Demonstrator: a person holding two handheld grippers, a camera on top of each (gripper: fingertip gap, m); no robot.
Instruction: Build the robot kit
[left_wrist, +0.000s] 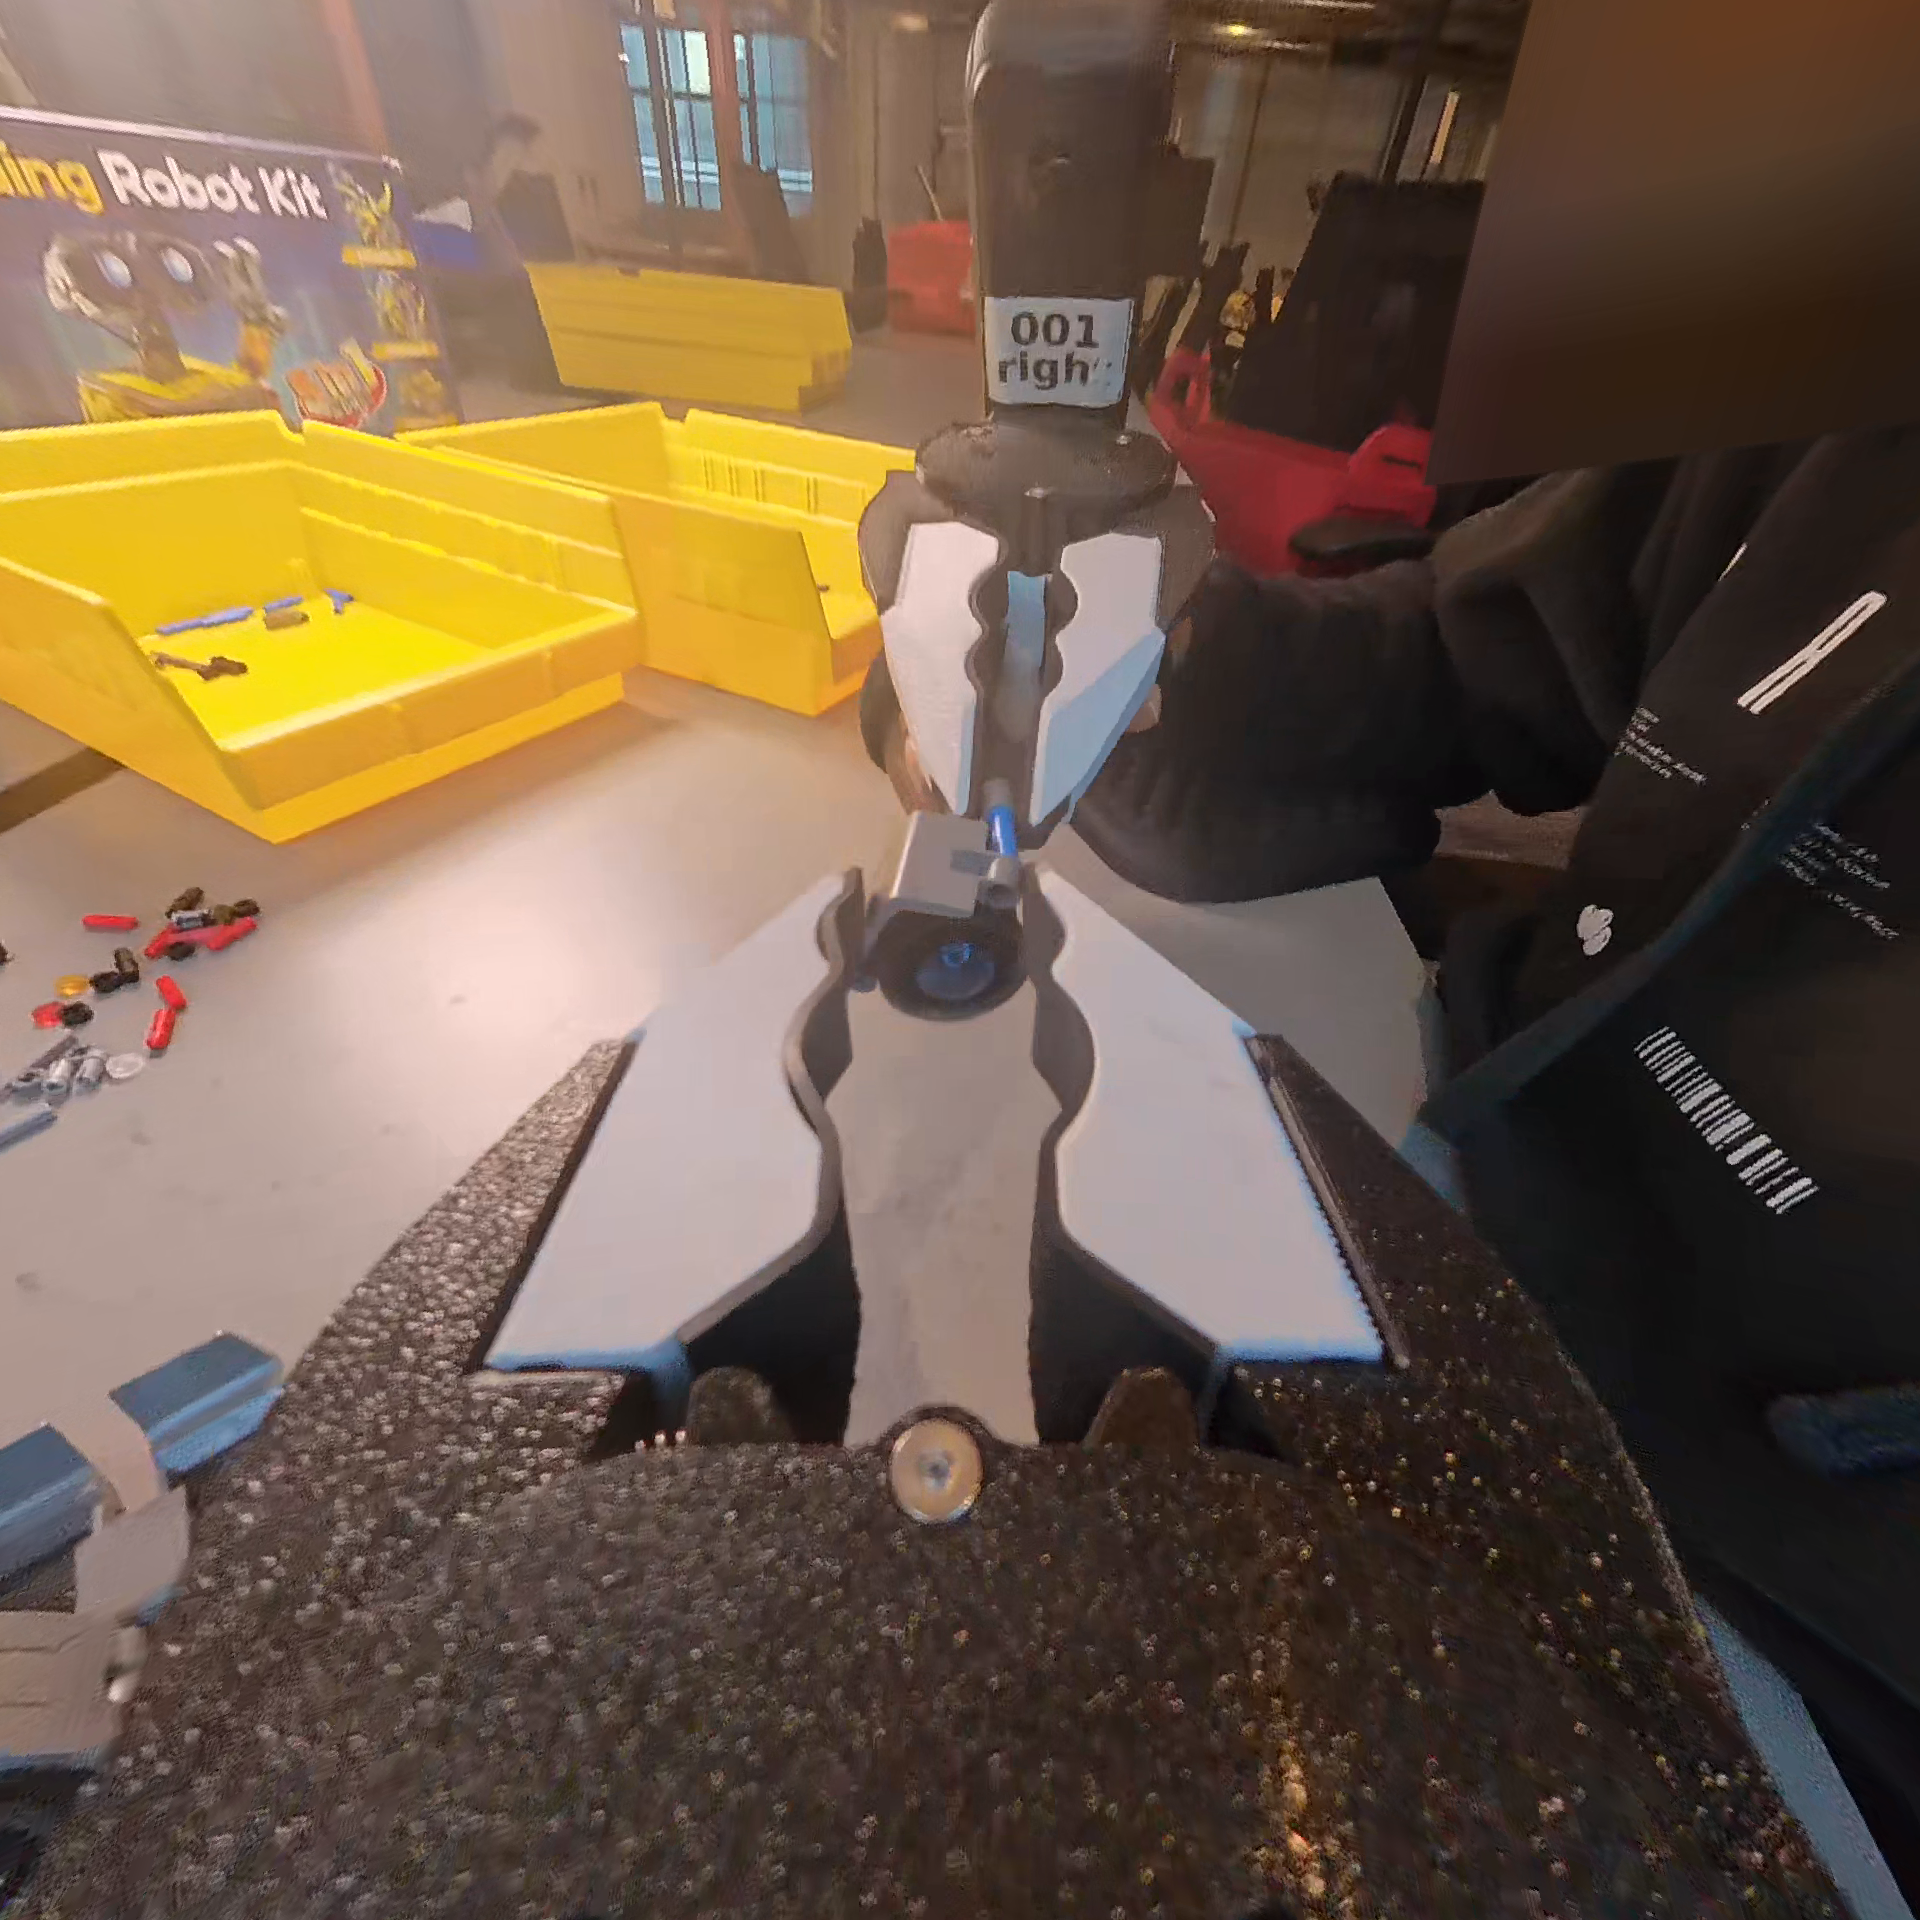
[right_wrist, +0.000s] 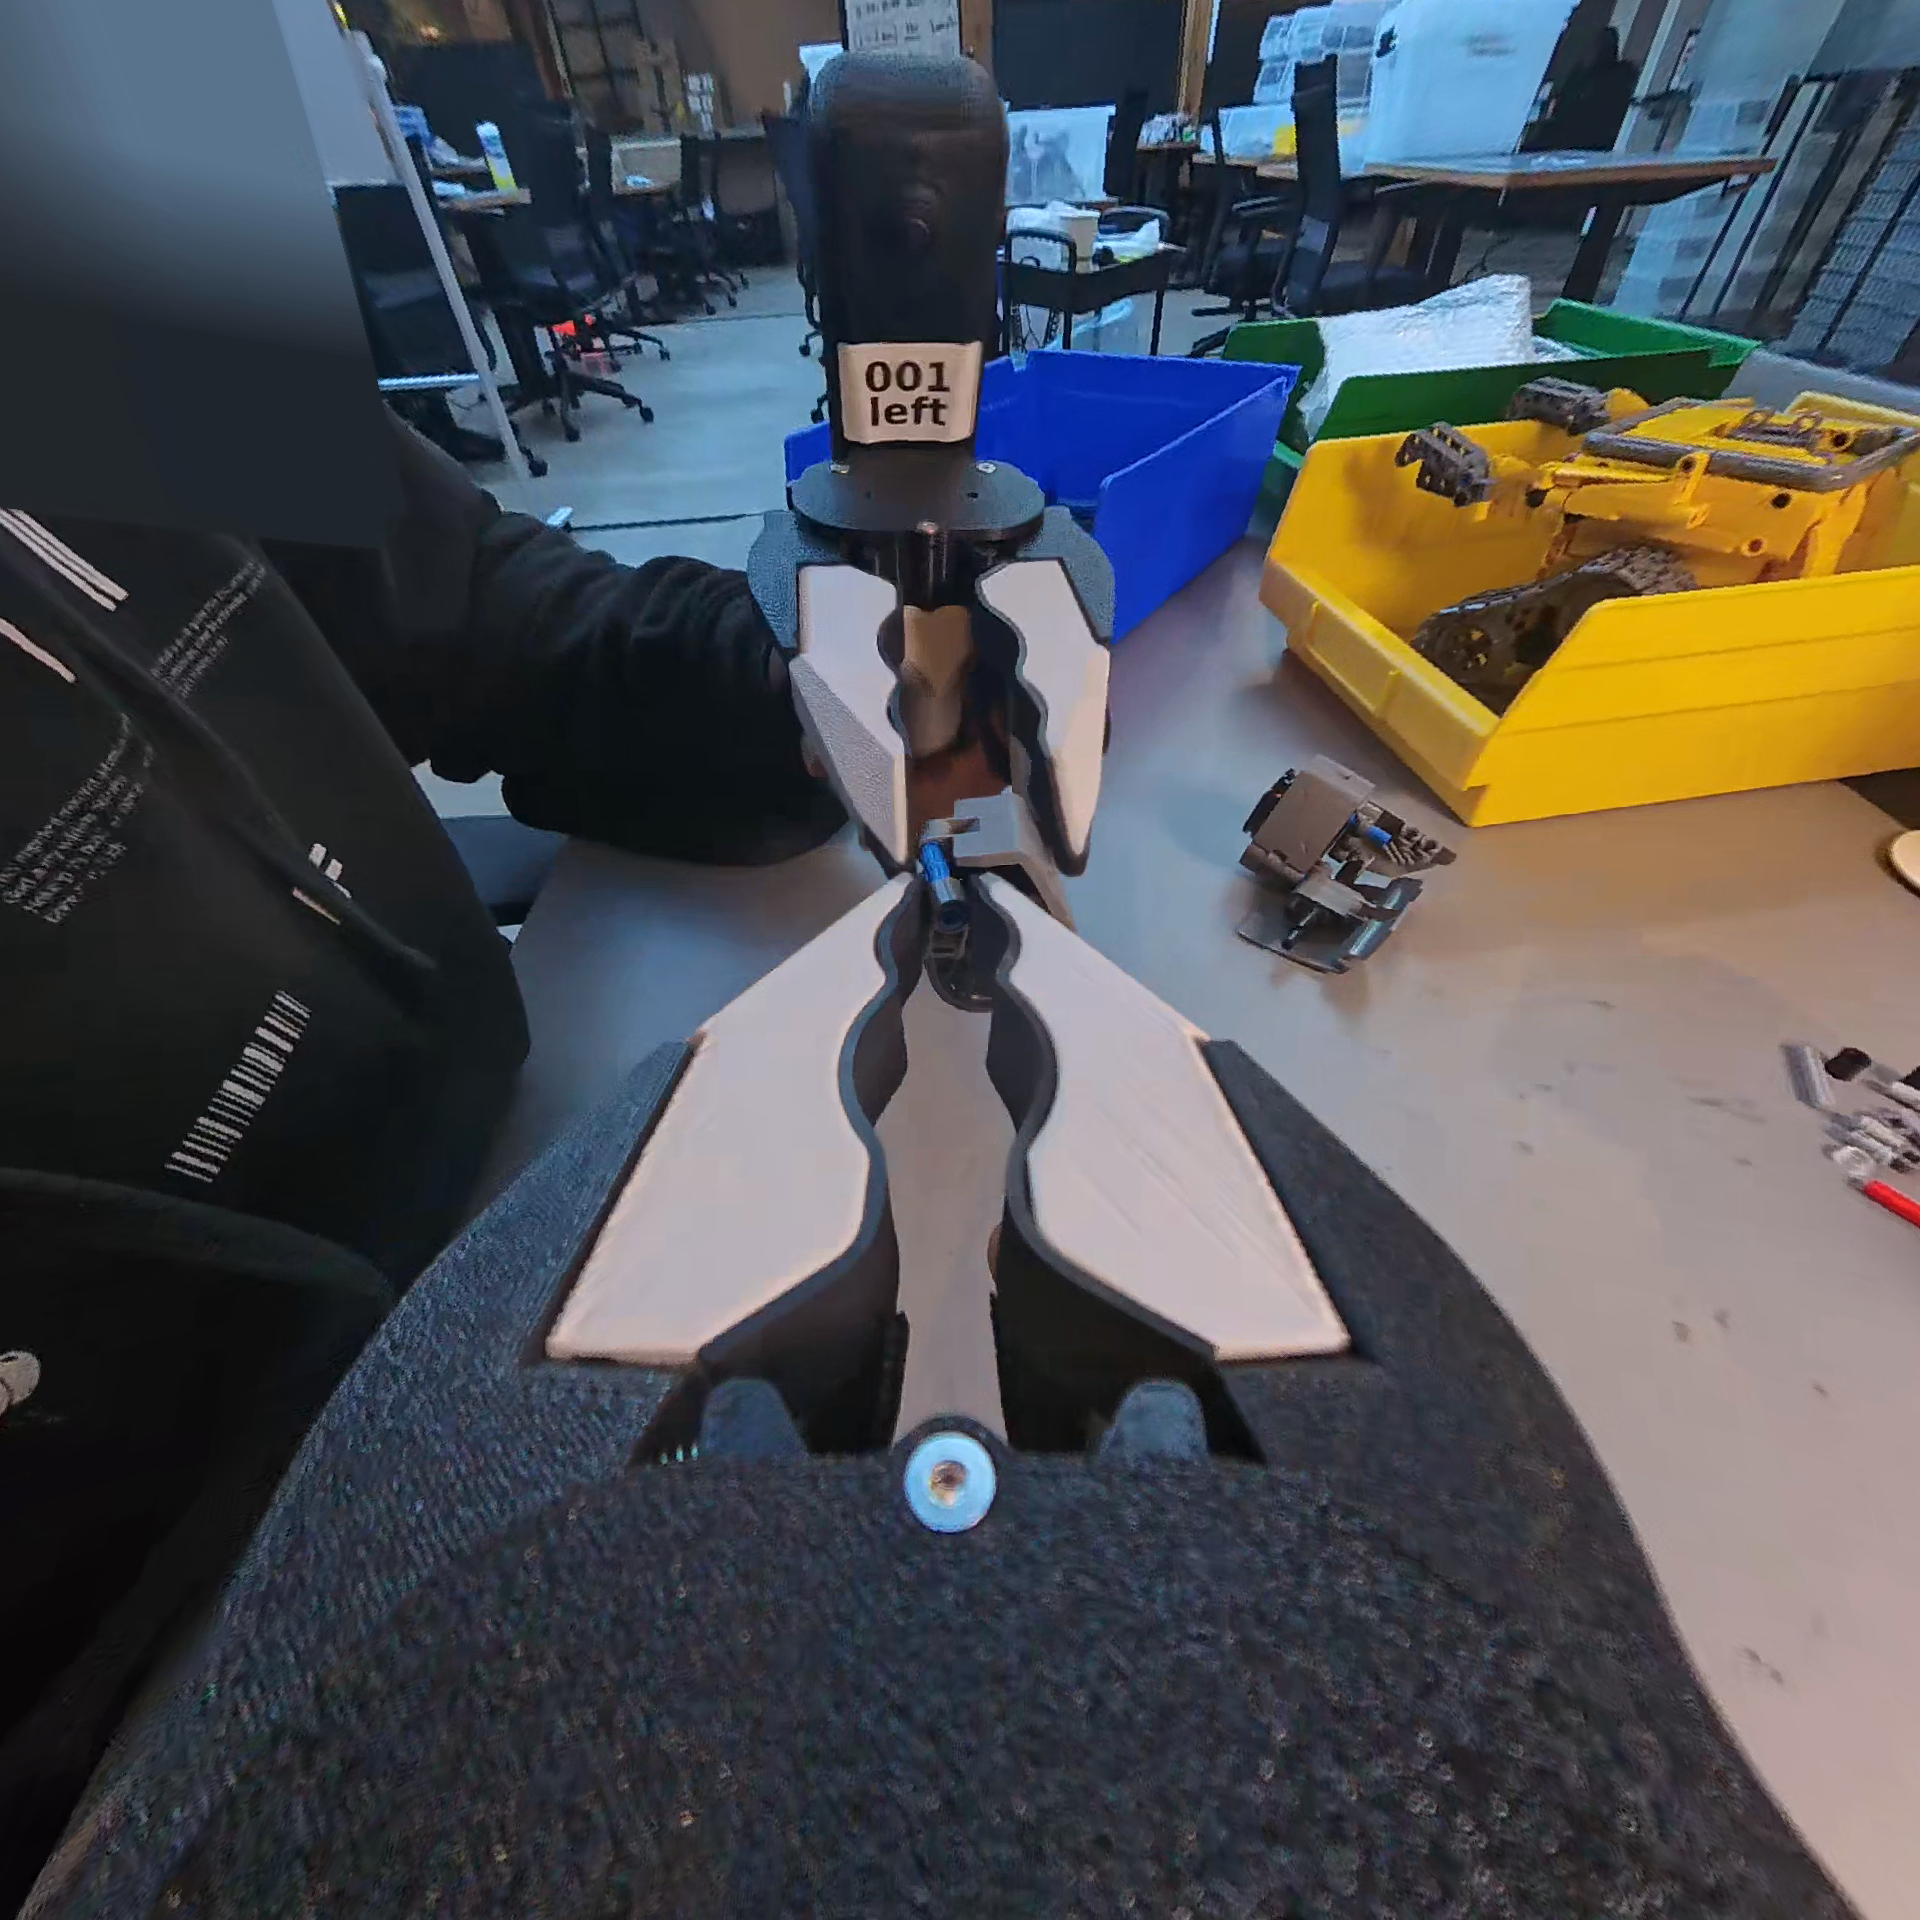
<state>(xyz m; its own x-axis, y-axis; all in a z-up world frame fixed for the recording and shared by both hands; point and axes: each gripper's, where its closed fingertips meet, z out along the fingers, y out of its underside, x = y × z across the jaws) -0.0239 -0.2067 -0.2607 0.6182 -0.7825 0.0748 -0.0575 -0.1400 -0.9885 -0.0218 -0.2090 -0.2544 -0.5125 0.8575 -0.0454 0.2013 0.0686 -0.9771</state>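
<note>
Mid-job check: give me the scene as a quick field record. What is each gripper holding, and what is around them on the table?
left gripper: jaws shut on grey block with wheel
right gripper: jaws shut on blue pin
contact: blue pin meets the grey block, held above the table
left side: loose red and dark parts; yellow bin with a few small pieces
right side: dark grey assembly on table; yellow bin with yellow tracked model; blue bin; green bin

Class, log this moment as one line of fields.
left gripper: shut on grey wheeled part | right gripper: shut on blue pin | above table
</note>
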